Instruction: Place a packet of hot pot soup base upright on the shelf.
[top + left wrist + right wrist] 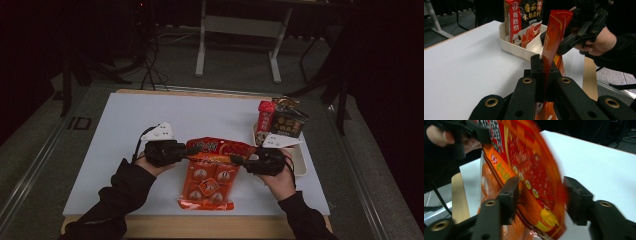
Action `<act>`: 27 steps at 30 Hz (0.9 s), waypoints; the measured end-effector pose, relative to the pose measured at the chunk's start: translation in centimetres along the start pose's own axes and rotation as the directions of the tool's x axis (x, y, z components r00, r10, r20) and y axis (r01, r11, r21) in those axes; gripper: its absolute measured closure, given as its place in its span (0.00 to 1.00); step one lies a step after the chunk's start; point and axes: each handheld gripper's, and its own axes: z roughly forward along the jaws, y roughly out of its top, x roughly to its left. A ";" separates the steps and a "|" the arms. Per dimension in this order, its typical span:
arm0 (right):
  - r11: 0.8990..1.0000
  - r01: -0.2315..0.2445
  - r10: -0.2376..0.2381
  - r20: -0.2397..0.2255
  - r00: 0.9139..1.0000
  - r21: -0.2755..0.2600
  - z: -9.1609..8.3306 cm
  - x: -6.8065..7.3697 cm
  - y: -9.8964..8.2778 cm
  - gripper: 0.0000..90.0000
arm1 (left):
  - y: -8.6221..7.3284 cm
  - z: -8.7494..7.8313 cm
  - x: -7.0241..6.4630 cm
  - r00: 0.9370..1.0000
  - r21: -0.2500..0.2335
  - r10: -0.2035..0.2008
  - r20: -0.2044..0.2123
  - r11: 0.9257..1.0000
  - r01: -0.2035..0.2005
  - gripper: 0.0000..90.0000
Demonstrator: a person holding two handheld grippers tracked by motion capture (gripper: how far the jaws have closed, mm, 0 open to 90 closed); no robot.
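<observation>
A: Table (130,150) is white, mostly bare on the left and far side — plenty of room there. Cream tray (301,165) sits at the right edge with packets (280,122) standing in it.

B: And the job?

A: Looks like passing the top red packet (220,147) across toward the tray. It's lifted on edge above an orange packet (207,185) lying flat near the front edge.

B: Grippers?

A: Left gripper (544,67) is clamped tight on the red packet's edge. Right gripper (540,195) stands half open — the packet is between its jaws, pads not pressing yet.

B: Next?

A: I'd say right must close fully before left lets go, then swing right; tray wall and the standing packets are close, so go in high.
</observation>
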 end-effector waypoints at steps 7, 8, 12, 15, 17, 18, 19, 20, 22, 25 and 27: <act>1.000 0.002 -0.001 -0.088 0.996 0.007 0.1 0.4 -0.3 0.95 | -0.1 -0.1 0.1 1.000 -0.005 -0.029 0.005 1.000 0.029 1.00; 1.000 0.002 -0.001 -0.088 0.996 0.007 0.1 0.4 -0.3 0.95 | -0.1 -0.1 0.1 1.000 -0.005 -0.029 0.005 1.000 0.029 1.00; 0.999 0.031 -0.030 -0.068 0.997 0.015 -0.4 1.6 0.0 1.00 | -0.2 -0.4 0.3 0.999 -0.025 -0.035 0.035 0.999 0.036 0.99; 0.999 0.034 -0.033 -0.080 0.996 0.012 -0.9 2.2 0.6 1.00 | 0.0 -0.9 0.4 0.998 -0.034 -0.030 0.059 0.999 0.032 0.99; 0.999 0.031 -0.030 -0.085 0.996 0.014 -1.0 2.4 0.8 1.00 | 0.1 -1.0 0.4 0.997 -0.039 -0.032 0.066 0.999 0.035 0.99; 1.000 0.029 -0.028 -0.093 0.995 0.012 -1.2 2.6 1.1 1.00 | 0.1 -1.0 0.4 0.997 -0.039 -0.032 0.066 0.999 0.035 0.99; 0.999 0.035 -0.035 -0.091 0.995 0.006 -1.5 3.0 1.6 1.00 | 0.2 -1.5 0.5 0.993 -0.063 -0.057 0.108 0.996 0.064 0.99; 0.999 0.038 -0.039 -0.087 0.995 -0.005 -1.7 3.2 1.7 1.00 | 0.2 -1.6 0.5 0.992 -0.067 -0.053 0.114 0.996 0.061 0.99; 0.999 0.044 -0.045 -0.083 0.996 -0.013 -2.0 3.6 2.1 1.00 | 0.4 -1.8 0.2 0.993 -0.071 -0.027 0.115 0.997 0.036 0.99; 0.999 0.044 -0.045 -0.094 0.995 -0.022 -2.5 3.9 2.6 1.00 | 0.6 -2.0 0.1 0.993 -0.084 -0.004 0.118 0.996 0.014 0.98; 0.999 0.046 -0.048 -0.094 0.994 -0.023 -2.7 3.9 3.0 1.00 | 0.6 -2.1 0.0 0.994 -0.098 0.010 0.113 0.995 0.001 0.95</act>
